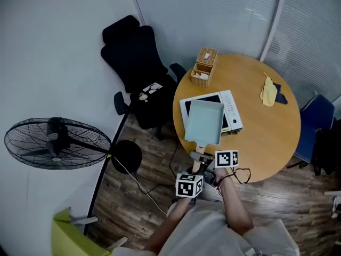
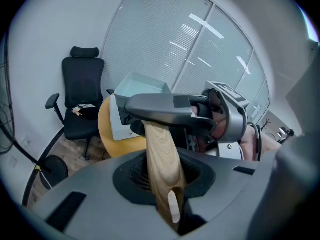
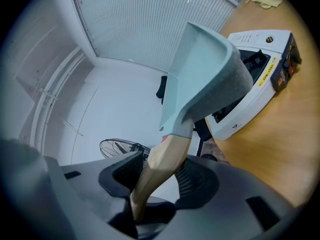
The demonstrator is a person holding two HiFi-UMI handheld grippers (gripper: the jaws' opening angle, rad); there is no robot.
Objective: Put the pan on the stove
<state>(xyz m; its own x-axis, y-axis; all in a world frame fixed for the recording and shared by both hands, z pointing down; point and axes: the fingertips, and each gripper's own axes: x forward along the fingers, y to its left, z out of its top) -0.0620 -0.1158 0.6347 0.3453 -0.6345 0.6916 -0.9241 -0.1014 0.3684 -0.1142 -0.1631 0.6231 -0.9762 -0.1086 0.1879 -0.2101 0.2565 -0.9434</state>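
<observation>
Gripping the pan handle are left tongs and right tongs.

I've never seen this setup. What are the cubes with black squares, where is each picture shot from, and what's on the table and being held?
No robot: a person works two hand-held two-jaw claws; the marker cubes are part of those tools. One picture comes from a camera on the person's head, looking down; the other two come from cameras riding on the left claw and right claw. The round table carries a white stove, a wicker box and a yellow cloth. Both claws are shut on the wooden handle of a blue pan, over the stove.
</observation>
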